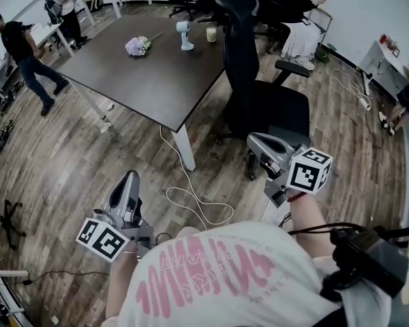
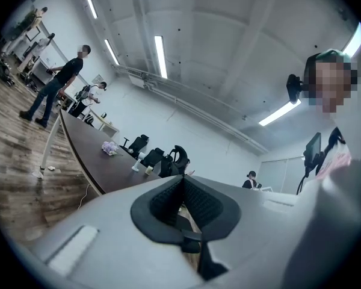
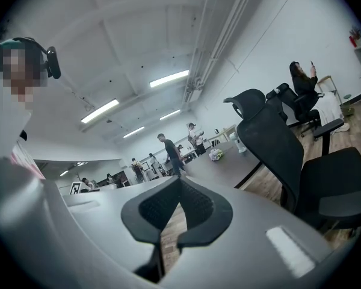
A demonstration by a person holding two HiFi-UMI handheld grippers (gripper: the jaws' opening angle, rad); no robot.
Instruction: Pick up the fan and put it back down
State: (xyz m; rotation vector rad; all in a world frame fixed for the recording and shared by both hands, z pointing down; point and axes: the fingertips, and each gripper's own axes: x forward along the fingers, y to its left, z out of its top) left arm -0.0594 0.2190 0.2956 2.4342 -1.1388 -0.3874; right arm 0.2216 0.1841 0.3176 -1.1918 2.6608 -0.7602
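Left gripper (image 1: 130, 178) and right gripper (image 1: 253, 142): fingers clenched, empty. Fan (image 1: 184, 35) stands on the far bench (image 1: 157, 80).

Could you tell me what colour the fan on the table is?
The fan is white; head view.

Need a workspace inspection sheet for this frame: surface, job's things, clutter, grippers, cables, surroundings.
Surface: dark table, well ahead of both grippers.
Job's things: white fan upright near the table's far end, untouched.
Clutter: flower bunch left of the fan; pale cup right of it.
Grippers: left gripper and right gripper both shut, nothing between the jaws, over the floor.
Cables: white cable runs from under the table and loops on the floor; power strip with its lead at right.
Surroundings: black office chair at the table's near corner; standing person at left; seated person beyond.
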